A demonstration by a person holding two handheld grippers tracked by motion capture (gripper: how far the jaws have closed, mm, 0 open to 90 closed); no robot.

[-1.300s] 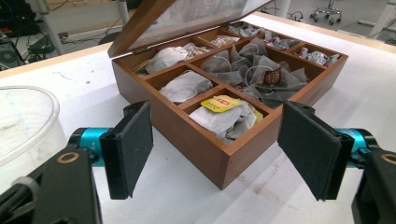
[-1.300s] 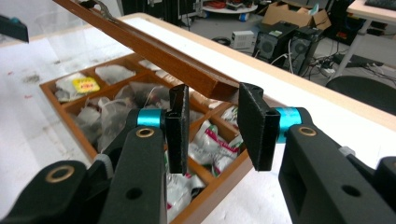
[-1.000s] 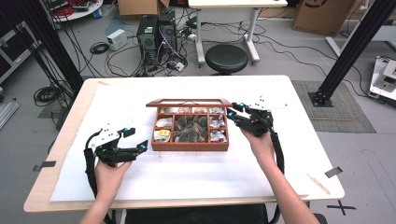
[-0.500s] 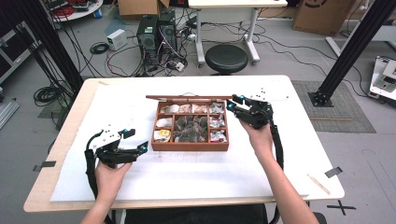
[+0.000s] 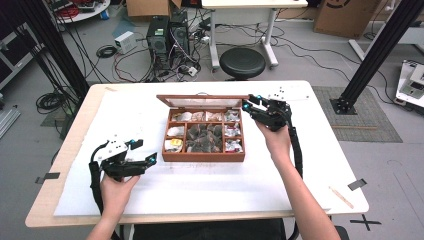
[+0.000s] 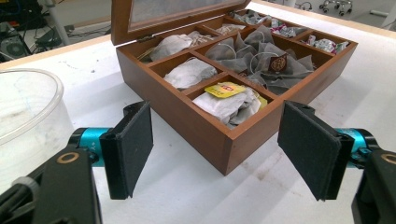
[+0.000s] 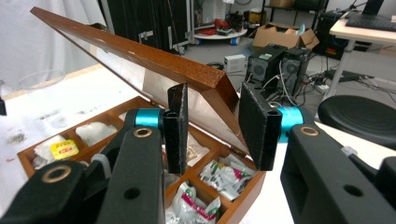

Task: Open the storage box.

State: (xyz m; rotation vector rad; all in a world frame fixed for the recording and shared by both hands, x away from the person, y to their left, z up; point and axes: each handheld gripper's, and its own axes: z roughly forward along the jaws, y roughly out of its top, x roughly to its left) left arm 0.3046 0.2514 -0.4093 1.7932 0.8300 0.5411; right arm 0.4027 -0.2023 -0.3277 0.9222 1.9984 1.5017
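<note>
A wooden tea box [image 5: 205, 156] stands mid-table, its compartments full of tea bags [image 6: 224, 100] and wrapped sachets [image 7: 224, 175]. Its glass-paned lid [image 5: 200, 101] is tilted up and back on the far hinge. My right gripper [image 5: 248, 104] is at the lid's right corner. In the right gripper view that corner of the lid [image 7: 140, 53] sits between the pads of the right gripper [image 7: 212, 126], held, the jaws having just eased slightly wider. My left gripper [image 5: 145, 151] rests open near the table's front left. Seen from the left gripper [image 6: 215, 149], the box corner [image 6: 187, 121] lies beyond the jaws.
A clear plastic cup [image 6: 23, 107] stands close beside my left gripper. White sheeting [image 5: 200, 190] covers the table. A stool [image 5: 242, 62], computers [image 5: 167, 32] and cables lie on the floor beyond the far edge.
The lid has swung from nearly level over the box to raised and tilted back. My right gripper has risen and moved back with it. The left gripper has stayed put.
</note>
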